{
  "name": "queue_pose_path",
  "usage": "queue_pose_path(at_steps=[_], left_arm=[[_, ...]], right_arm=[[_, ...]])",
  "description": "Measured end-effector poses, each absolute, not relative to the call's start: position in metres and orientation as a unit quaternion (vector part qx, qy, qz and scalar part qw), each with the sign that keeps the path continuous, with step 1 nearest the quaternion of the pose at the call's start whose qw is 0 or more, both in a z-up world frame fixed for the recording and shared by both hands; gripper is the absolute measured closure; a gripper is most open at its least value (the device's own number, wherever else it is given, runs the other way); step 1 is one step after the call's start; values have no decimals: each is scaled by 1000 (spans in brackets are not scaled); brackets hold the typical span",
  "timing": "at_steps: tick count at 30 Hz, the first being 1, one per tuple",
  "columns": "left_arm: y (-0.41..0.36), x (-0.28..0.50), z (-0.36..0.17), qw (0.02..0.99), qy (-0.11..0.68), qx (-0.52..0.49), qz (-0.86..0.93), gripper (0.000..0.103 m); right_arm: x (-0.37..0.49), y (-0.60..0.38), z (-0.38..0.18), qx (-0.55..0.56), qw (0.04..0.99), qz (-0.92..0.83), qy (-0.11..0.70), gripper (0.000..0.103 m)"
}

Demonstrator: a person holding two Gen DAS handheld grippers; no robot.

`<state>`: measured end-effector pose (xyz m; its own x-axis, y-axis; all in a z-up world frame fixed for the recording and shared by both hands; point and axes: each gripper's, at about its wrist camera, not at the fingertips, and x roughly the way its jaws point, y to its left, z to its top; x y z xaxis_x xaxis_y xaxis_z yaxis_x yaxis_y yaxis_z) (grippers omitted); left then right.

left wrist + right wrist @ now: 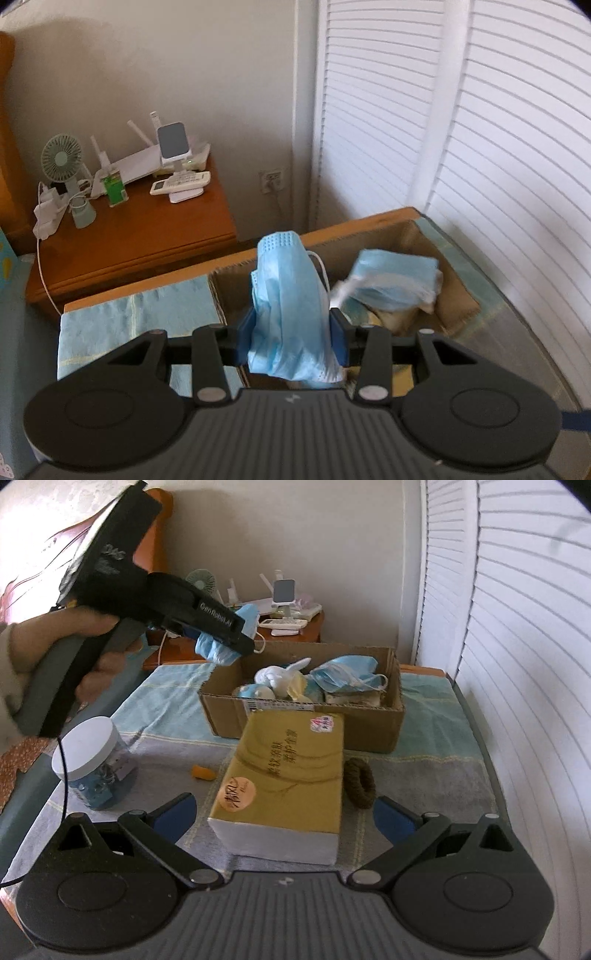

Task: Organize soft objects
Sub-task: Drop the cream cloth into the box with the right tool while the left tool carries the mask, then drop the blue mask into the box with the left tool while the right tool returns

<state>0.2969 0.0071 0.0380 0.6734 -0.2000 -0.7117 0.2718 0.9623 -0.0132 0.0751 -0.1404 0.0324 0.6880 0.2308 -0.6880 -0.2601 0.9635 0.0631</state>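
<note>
- The left gripper is clamped on a crumpled blue face mask; the blue pads press it from both sides and the mask stands up between them, a white ear loop trailing off its right edge.
- From the right wrist view that same gripper hangs in the air just beyond the left end of the cardboard box, the mask bunched at its tip and clear of the box's rim.
- A hand grips the tool's grey handle at the far left.
- The box sits on a pale blue and grey cloth covering the table, its open top facing up.
- Inside it, towards the right, lie more blue masks in a loose heap; towards the left are a white knotted soft thing and a small blue and white rounded item I cannot identify.
- The right gripper is spread wide and holds nothing; its blue fingers stand either side of a yellow tissue pack lying near it, without touching.
- The tissue pack's far end reaches up against the near wall of the box.
- A brown hair tie lies just right of the pack.
- A clear jar with a white lid stands to the left, and a small orange piece lies between jar and pack.
- Far behind, a wooden nightstand carries a little fan, a router and a remote.
</note>
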Motion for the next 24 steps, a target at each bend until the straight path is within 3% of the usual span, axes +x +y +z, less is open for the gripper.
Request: queue_pose_path(at_steps=[3,5,6,24], left_arm=[[9,308,36,917,381,39,-115,55],[10,312,33,920,379,34,-96,19],[11,312,33,923,374,31,-88,15],[19,218,43,932,351,16,-92,11]], right_arm=[[78,-148,30,-8,918,128,375,0],[80,-150,28,-2,917,127,379,0],[80,-151,27,0,916,127,380,0],[62,-157,27,-26,926,94,365,0]])
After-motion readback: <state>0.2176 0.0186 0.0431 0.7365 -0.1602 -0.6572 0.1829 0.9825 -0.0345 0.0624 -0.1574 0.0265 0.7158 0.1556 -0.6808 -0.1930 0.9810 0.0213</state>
